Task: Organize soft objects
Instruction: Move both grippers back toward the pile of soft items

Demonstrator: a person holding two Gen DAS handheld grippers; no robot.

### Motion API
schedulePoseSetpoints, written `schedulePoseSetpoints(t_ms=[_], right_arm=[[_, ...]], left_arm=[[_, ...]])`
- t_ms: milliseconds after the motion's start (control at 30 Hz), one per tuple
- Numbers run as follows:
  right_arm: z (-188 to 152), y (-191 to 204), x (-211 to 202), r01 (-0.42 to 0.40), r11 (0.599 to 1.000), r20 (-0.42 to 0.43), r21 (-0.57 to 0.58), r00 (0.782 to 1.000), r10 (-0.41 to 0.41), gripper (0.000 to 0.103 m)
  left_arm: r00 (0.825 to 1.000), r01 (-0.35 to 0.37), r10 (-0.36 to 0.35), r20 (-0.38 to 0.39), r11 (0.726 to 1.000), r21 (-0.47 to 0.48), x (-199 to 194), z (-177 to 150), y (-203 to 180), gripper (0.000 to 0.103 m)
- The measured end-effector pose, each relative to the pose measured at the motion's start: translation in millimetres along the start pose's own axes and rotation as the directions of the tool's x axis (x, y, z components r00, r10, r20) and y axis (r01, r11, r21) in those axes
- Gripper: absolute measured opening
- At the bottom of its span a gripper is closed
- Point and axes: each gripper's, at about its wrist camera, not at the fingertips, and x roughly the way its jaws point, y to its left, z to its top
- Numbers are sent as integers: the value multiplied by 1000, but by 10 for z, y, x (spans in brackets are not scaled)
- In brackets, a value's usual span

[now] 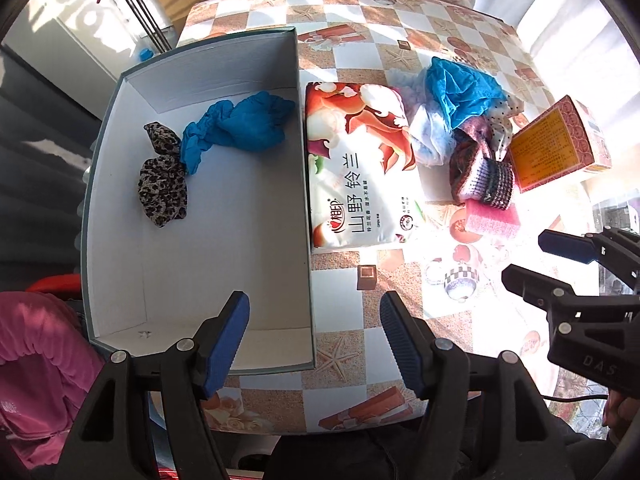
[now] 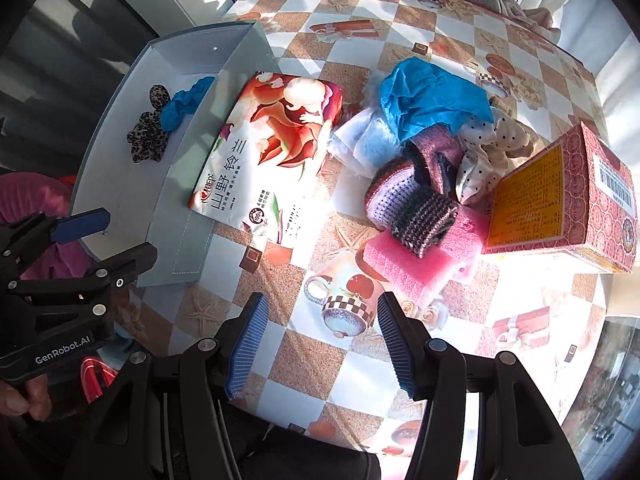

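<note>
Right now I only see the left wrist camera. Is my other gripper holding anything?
Observer: No. The right gripper is open and empty, above a teacup picture printed on the tablecloth.
Operator: What's that spotty thing by the red box?
Observer: A white polka-dot cloth, bunched between the knitted piece and the red box.
Operator: Is there anything on the side of the box that I can't see?
Observer: Yes, a white barcode label near its top edge.
</note>
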Motion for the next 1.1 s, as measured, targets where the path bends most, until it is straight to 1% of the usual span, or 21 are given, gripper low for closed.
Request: schedulePoseSetpoints(t_ms=[133, 233, 333, 433, 567, 633, 733, 800, 833, 900, 933, 967, 1000, 1033, 1100], right_arm=[[-200, -393, 84, 9, 994, 0, 113, 1000, -9, 59], [-289, -594, 125, -7, 984, 42, 180, 999, -1, 58], [-314, -681, 179, -35, 978, 88, 204, 996, 17, 58], [-281, -645, 221, -44, 984, 121, 171, 992, 23, 58], [-181, -547, 295, -24, 994, 135, 108, 991, 10, 58], [-116, -503, 335, 2, 997, 156, 76, 988, -14, 58], [13, -427, 413, 55, 998, 165, 16, 985, -57, 59], [75, -374, 452, 101, 994, 175, -43, 980, -92, 64], [90, -365, 483, 99, 993, 164, -68, 983, -87, 67], [94, -382, 480, 63, 994, 128, -90, 990, -51, 67], [74, -412, 458, 14, 996, 101, -88, 995, -5, 67], [39, -445, 440, -51, 996, 72, -75, 996, 56, 67], [-2, -480, 426, -95, 994, 54, -56, 994, 98, 67], [-51, -517, 405, -116, 993, 47, -40, 992, 117, 67], [-134, -573, 348, -100, 995, 60, -21, 993, 101, 67]], left_arm=[[1000, 17, -17, -11, 997, 70, 33, -9, -220, 72], [999, 20, -17, -28, 994, 111, 70, -37, -349, 73], [999, 11, -4, -46, 989, 144, 105, -86, -431, 73], [998, 3, 7, -65, 987, 163, 147, -146, -475, 73], [996, -6, 21, -83, 984, 176, 187, -214, -502, 73], [996, -5, 21, -86, 984, 178, 190, -233, -493, 73], [996, -10, 26, -90, 985, 174, 196, -248, -477, 73], [996, -7, 23, -92, 985, 170, 197, -249, -459, 73], [995, -7, 23, -92, 986, 169, 196, -251, -456, 73], [996, -6, 21, -90, 986, 165, 193, -232, -458, 73], [996, -2, 16, -87, 987, 163, 191, -213, -458, 73], [996, 3, 11, -83, 987, 161, 187, -197, -463, 73], [997, 8, 5, -81, 987, 159, 184, -184, -470, 73], [997, 14, -2, -78, 987, 158, 184, -170, -479, 73], [997, 23, -12, -73, 987, 162, 183, -157, -508, 73]])
